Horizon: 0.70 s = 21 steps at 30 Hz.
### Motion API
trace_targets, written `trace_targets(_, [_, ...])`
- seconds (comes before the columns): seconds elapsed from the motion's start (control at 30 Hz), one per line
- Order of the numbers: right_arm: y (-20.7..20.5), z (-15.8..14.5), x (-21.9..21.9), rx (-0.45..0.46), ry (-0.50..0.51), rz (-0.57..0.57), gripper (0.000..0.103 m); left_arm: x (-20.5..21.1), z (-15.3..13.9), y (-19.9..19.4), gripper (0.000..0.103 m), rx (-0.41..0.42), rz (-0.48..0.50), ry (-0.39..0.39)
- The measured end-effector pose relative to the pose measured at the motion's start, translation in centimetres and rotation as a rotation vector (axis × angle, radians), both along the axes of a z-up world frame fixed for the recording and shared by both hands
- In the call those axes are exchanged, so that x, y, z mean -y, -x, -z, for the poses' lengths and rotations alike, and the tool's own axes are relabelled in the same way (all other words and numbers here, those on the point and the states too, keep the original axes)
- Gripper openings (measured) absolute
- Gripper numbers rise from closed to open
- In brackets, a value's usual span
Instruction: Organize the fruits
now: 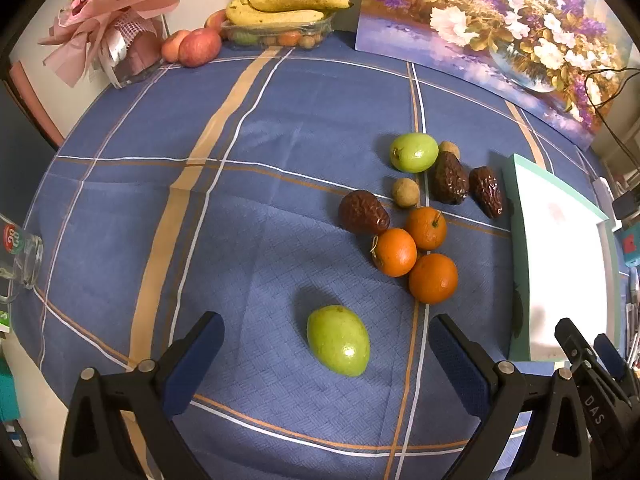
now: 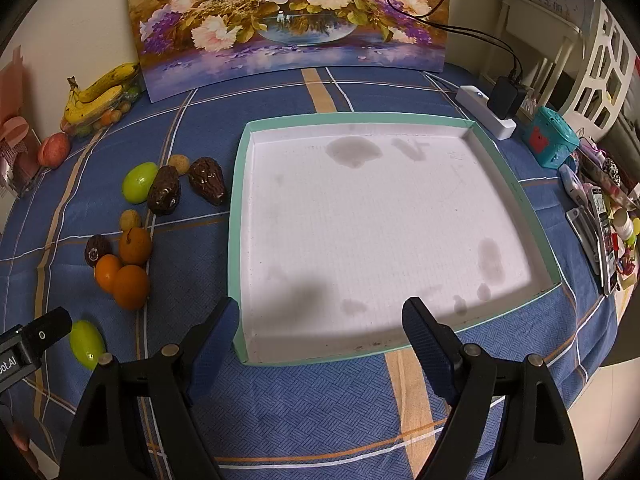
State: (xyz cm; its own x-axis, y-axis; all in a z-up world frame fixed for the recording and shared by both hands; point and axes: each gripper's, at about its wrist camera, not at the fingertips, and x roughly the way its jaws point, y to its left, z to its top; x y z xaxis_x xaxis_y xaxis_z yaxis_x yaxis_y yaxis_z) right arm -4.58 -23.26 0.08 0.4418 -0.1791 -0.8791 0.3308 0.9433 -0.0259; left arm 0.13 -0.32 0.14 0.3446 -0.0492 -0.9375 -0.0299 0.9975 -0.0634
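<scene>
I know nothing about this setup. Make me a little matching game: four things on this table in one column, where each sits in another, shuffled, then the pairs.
Things:
1. yellow bananas
2. three round orange tangerines
3. lone oval green fruit
4. shallow teal-rimmed white tray

Places:
A. between the left gripper's open fingers
B. atop a clear plastic box by the wall
C. ahead of the right gripper, holding nothing
D. clustered beside a wrinkled brown fruit

Pairs: 1-B, 2-D, 3-A, 4-C
</scene>
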Motion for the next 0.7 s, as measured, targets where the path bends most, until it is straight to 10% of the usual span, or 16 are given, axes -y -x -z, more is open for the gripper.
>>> trace_targets(0.7, [-0.02,-0.05,-0.01,-0.003,0.002,-0.001,0.084,0.12,-0.05,0.13,0.103,0.011,0.008,0.005])
